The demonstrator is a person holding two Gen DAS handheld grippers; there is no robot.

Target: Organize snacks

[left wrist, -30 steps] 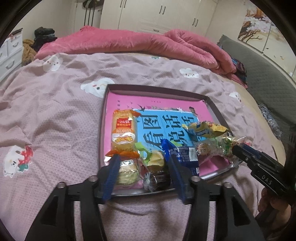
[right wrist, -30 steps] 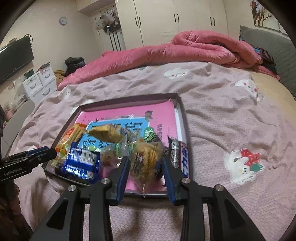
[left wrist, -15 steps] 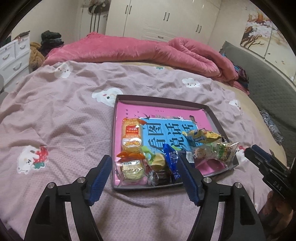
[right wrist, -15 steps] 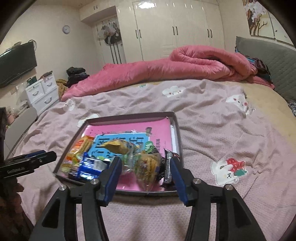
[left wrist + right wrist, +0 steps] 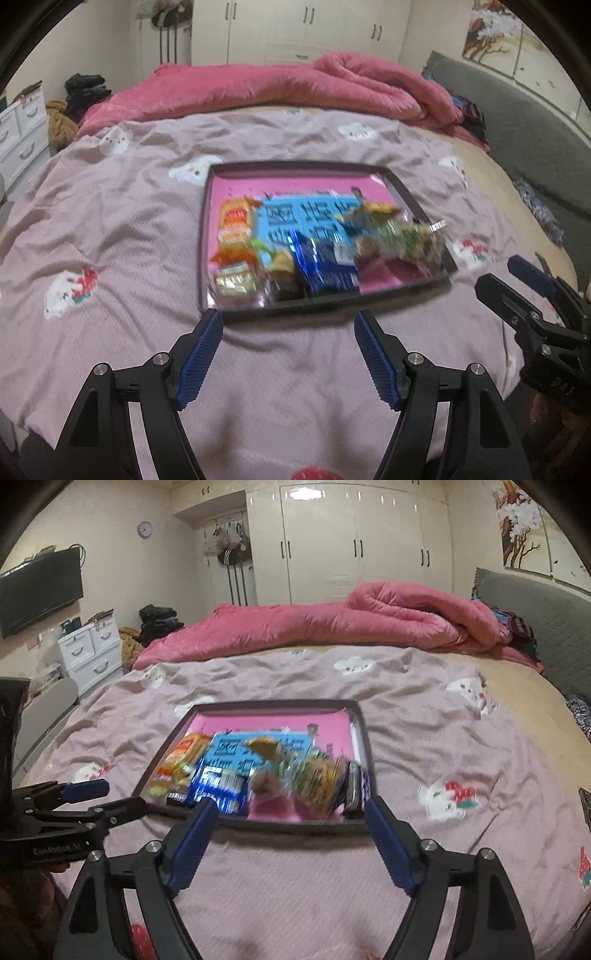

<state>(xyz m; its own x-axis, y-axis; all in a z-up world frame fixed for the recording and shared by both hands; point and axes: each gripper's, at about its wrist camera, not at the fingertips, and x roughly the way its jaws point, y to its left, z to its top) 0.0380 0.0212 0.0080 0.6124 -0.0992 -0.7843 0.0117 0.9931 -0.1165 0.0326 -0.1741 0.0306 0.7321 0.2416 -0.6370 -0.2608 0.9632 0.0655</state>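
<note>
A dark-rimmed tray (image 5: 295, 165) with a pink and blue picture base lies on the mauve bedspread. Several snack packets are bunched along its near side: an orange one (image 5: 236, 221), a blue one (image 5: 325, 269) and a clear greenish one (image 5: 402, 240). My left gripper (image 5: 289, 317) hangs open just short of the tray's near rim, nothing between its blue pads. My right gripper (image 5: 291, 805) is also short of the tray (image 5: 273, 702), its jaws opening and empty. Each gripper shows in the other's view, the right gripper (image 5: 498, 273) at right and the left gripper (image 5: 122, 795) at left.
A rumpled pink quilt (image 5: 332, 627) lies across the far side of the bed. A grey padded headboard (image 5: 535, 605) runs along the right. White drawers (image 5: 88, 653) and a wall television (image 5: 37, 590) stand at left, wardrobes behind. Bare bedspread surrounds the tray.
Both grippers have drawn back and up from the tray, and their jaws have spread wider. The packets that were between the pads now lie in the tray.
</note>
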